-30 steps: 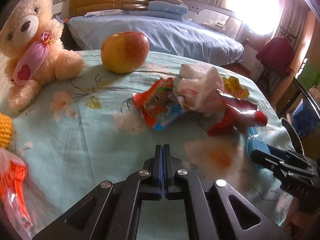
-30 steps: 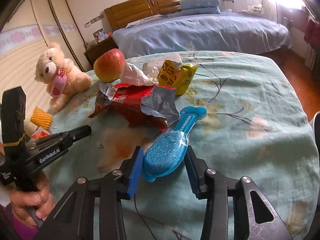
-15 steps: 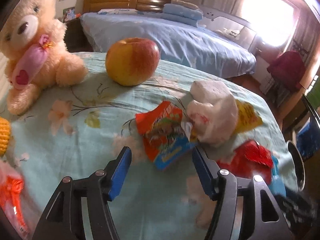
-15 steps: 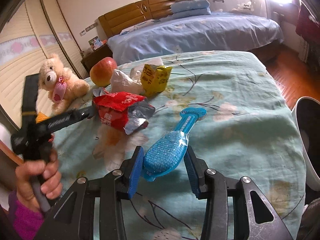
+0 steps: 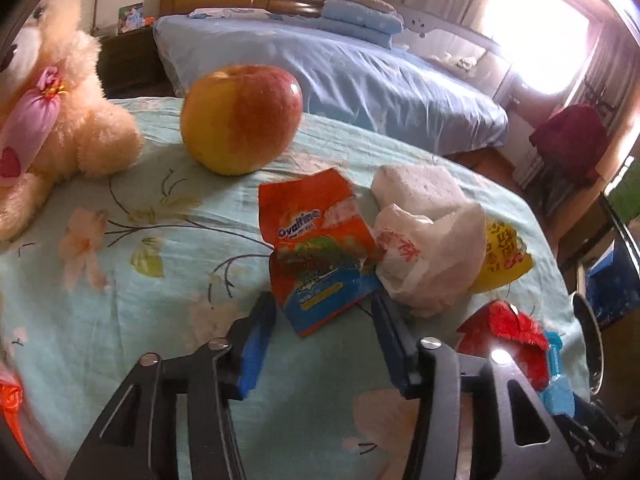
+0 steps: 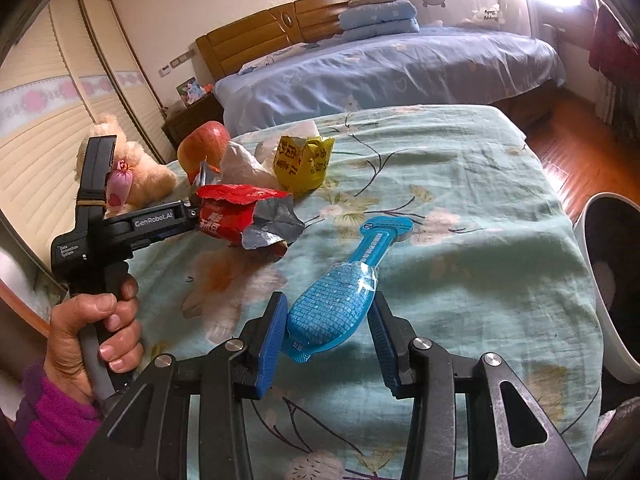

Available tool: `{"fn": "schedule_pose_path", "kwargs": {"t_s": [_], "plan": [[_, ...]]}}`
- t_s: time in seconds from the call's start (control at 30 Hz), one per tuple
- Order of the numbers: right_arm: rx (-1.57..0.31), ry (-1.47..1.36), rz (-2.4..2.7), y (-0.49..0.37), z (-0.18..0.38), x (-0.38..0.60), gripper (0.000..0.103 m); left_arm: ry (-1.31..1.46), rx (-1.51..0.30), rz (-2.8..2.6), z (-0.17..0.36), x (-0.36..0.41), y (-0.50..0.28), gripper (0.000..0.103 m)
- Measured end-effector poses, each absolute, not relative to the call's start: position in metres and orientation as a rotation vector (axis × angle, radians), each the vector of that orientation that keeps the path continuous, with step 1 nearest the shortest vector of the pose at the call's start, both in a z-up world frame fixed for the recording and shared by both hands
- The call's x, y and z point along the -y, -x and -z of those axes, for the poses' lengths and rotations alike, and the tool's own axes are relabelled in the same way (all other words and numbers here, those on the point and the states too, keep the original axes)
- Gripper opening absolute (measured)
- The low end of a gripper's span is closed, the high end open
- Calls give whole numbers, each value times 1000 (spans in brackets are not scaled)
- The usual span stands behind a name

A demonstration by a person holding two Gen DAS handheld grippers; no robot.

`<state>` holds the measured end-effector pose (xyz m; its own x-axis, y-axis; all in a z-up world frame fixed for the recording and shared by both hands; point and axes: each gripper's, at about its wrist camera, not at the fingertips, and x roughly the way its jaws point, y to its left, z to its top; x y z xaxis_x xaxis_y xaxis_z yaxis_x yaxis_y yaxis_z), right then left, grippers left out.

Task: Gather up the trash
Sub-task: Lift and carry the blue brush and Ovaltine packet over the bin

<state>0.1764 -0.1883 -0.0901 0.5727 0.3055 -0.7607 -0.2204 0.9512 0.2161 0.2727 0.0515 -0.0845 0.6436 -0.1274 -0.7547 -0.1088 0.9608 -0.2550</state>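
An orange and blue Ovaltine wrapper (image 5: 320, 248) lies on the flowered bedspread. My left gripper (image 5: 324, 320) is open, its jaws on either side of the wrapper's near end. A white plastic bag (image 5: 428, 248), a yellow packet (image 5: 504, 256) and a red foil packet (image 5: 504, 332) lie to its right. In the right wrist view my right gripper (image 6: 328, 328) is open around the head of a blue packaged brush (image 6: 344, 288), which rests on the bed. The red packet (image 6: 244, 216) and yellow packet (image 6: 304, 160) lie beyond it.
An apple (image 5: 240, 116) and a teddy bear (image 5: 52, 120) sit at the back left of the bed. A white bin (image 6: 612, 280) stands off the bed's right edge. A second bed with blue bedding (image 6: 392, 64) lies behind.
My left gripper opened from shut and moved forward to straddle the Ovaltine wrapper. My right gripper pulled back a little, still around the blue brush.
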Motion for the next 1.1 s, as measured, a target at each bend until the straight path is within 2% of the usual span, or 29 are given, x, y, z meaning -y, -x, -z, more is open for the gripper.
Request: {"fn": "schedule_pose_path", "kwargs": {"t_s": [0.13, 0.27, 0.33, 0.43, 0.5, 0.53, 0.57, 0.67, 1.1], "plan": [[-908, -104, -314, -177, 89, 188, 42, 321, -875, 14, 85, -57, -273, 53], [-909, -103, -311, -177, 90, 189, 42, 338, -887, 23, 87, -56, -280, 71], [-910, -104, -306, -177, 90, 190, 42, 347, -877, 23, 84, -55, -283, 76], [-910, -104, -301, -177, 90, 192, 42, 353, -858, -2, 84, -55, -286, 76], [-912, -103, -299, -177, 91, 193, 42, 342, -870, -32, 89, -56, -293, 73], [-913, -103, -297, -178, 91, 193, 42, 344, -872, -40, 91, -55, -295, 64], [-913, -102, -295, -178, 91, 194, 42, 340, -871, -51, 91, -55, -298, 49], [-913, -109, -292, -177, 91, 198, 42, 330, -868, -53, 92, -54, -300, 36], [-892, -124, -298, -165, 85, 210, 42, 322, -834, -11, 80, -53, -226, 33]]}}
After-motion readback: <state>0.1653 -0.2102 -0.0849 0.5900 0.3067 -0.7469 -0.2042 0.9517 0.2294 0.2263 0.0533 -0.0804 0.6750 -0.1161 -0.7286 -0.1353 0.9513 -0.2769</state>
